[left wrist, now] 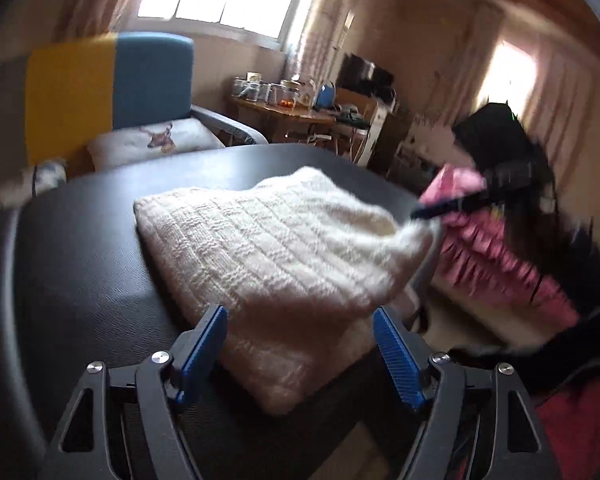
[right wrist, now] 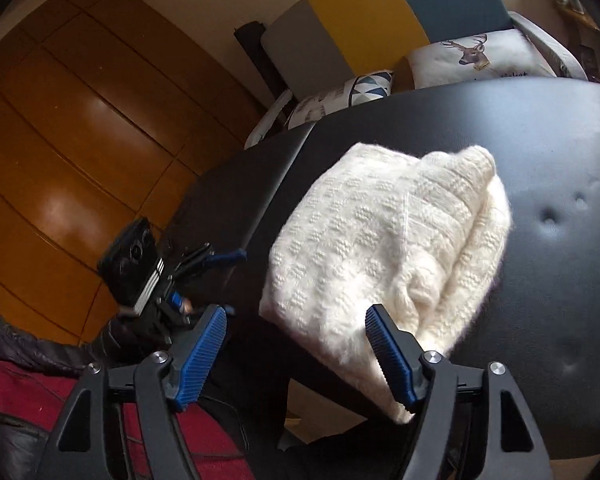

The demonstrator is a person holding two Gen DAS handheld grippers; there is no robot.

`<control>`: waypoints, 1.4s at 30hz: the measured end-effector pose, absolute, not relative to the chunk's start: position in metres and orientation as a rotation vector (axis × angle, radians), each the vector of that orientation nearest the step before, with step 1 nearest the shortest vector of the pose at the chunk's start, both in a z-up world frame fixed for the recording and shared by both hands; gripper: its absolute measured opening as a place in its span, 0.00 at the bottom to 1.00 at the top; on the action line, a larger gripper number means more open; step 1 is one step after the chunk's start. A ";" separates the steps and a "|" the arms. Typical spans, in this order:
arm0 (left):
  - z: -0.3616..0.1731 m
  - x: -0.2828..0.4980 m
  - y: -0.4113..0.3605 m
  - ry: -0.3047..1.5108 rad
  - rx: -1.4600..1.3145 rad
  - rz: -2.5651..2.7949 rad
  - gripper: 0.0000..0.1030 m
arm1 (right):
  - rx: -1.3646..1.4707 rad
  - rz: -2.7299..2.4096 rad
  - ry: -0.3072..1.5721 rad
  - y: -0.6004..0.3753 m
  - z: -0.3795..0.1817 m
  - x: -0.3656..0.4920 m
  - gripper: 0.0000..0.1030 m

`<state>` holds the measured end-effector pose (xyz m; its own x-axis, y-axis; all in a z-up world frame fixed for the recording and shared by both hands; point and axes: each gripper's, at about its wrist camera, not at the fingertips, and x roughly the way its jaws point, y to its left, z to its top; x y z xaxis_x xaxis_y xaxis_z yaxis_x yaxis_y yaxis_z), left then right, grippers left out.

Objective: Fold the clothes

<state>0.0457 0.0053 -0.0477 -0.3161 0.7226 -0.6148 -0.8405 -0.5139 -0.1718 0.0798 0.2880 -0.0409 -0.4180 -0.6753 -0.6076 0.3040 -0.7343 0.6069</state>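
Note:
A folded white knit sweater [left wrist: 268, 248] [right wrist: 388, 240] lies on the black padded table [left wrist: 84, 264] [right wrist: 540, 160]. My left gripper [left wrist: 300, 312] is open, and the sweater's near corner shows between its blue pads. From the right wrist view the left gripper [right wrist: 220, 258] sits at the table's left edge, a little short of the sweater. My right gripper [right wrist: 296, 312] is also open, with the sweater's near end lying against its right finger [right wrist: 388, 352]. In the left wrist view the right gripper [left wrist: 444, 208] is blurred beside the sweater's far right corner.
A sofa with a yellow and blue back [left wrist: 100, 80] [right wrist: 380, 4] and a deer cushion [right wrist: 480, 56] stands behind the table. A wooden wardrobe [right wrist: 80, 120] is on the left. A pink ruffled garment [left wrist: 500, 264] and red cloth [right wrist: 20, 400] lie off the table's edge.

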 end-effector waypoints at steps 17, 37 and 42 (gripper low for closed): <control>-0.093 0.043 0.037 0.565 -0.759 2.081 0.30 | 1.353 -2.293 -0.654 0.307 -0.107 0.050 0.72; -0.090 0.024 -0.047 0.099 -0.992 1.972 0.02 | 1.235 -2.189 -0.814 0.352 -0.098 0.094 0.78; -0.078 -0.006 -0.047 -0.181 -0.971 1.952 0.15 | 1.365 -2.062 -0.688 0.308 -0.120 0.072 0.80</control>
